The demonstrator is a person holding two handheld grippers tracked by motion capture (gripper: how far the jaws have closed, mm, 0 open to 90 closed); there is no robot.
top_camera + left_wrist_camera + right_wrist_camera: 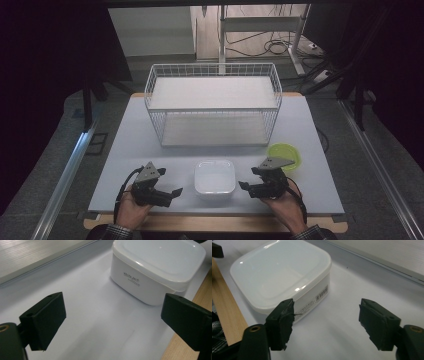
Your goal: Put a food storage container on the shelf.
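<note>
A white square plastic container [215, 177] with its lid on sits near the front middle of the pale table mat [130, 150]. My left gripper [172, 195] lies to its left, pointing at it, jaws wide apart with nothing between them; the left gripper view shows the container [155, 267] just ahead. To the container's right, my right gripper [243, 186] points at it, jaws open and empty; the right gripper view has the container [282, 275] ahead on the left. Neither gripper touches the container.
A white wire basket [214, 102] with a shelf board stands at the back middle of the table. A lime-green bowl [285, 155] sits behind the right gripper. The table's wooden front edge [215, 223] runs close under both hands.
</note>
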